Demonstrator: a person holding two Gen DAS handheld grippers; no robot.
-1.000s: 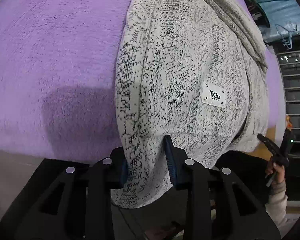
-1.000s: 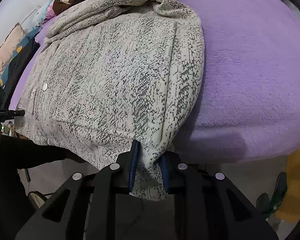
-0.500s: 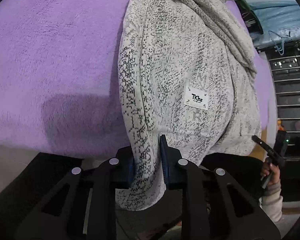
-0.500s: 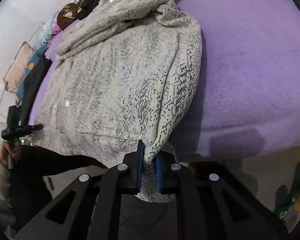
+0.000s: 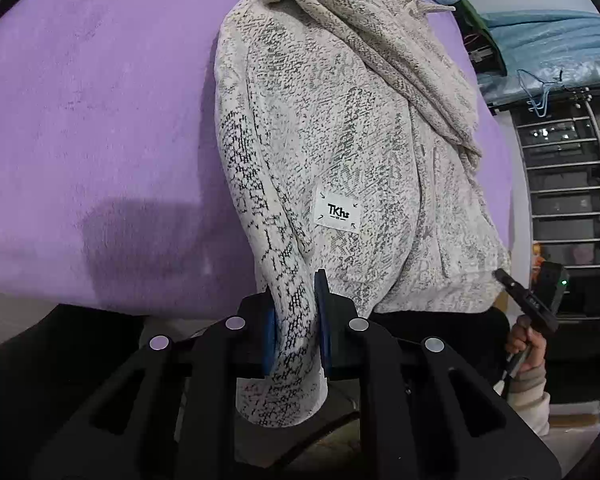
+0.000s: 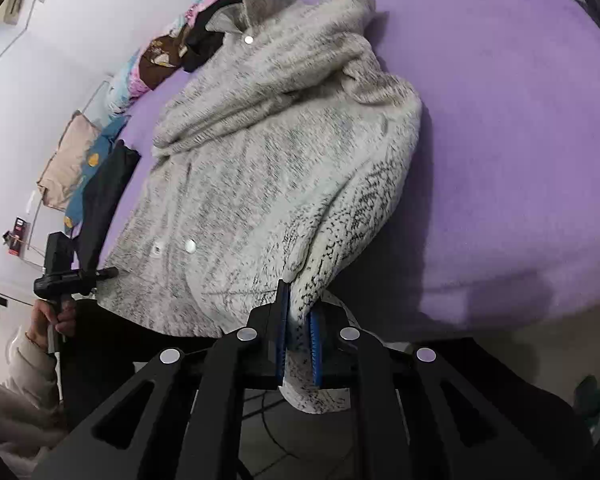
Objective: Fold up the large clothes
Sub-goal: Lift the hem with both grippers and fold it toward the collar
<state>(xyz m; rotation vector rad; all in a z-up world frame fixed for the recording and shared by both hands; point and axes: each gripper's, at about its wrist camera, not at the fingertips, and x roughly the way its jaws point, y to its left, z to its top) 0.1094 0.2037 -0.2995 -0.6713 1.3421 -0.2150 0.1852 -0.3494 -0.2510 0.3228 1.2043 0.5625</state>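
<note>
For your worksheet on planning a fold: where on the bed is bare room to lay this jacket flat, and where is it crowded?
Bare purple blanket lies on both sides of the jacket. The far end is crowded with a clothes pile.

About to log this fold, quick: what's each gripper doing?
Left gripper: shut on the knit jacket hem.
Right gripper: shut on the jacket's other hem corner.

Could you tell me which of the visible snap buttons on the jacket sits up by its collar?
The snap just under the grey collar; the other sits far lower, near the hem.
</note>
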